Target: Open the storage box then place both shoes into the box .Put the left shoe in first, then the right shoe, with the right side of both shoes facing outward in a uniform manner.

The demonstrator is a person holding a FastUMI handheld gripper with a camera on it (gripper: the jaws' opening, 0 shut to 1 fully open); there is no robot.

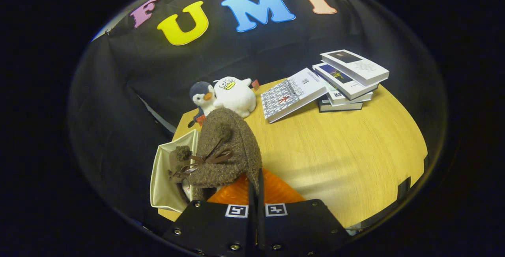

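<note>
A brown fuzzy shoe [232, 146] with pom-poms, a brown ribbon bow and an orange sole [272, 192] hangs just ahead of my fingers, tilted with its toe up. My gripper [255, 188] is shut on the shoe's rear edge, with the two fingers pressed close together on it. Just left of the held shoe stands the cream fabric storage box [162, 182], open at the top. Inside the box another brown shoe [178, 158] shows its pom-pom, largely hidden by the held shoe.
Beyond the shoe, a penguin plush [202, 96] and a white duck plush [236, 95] sit at the far edge of the wooden table [347, 158]. A patterned book [292, 93] leans on a stack of books [349, 79] at the far right.
</note>
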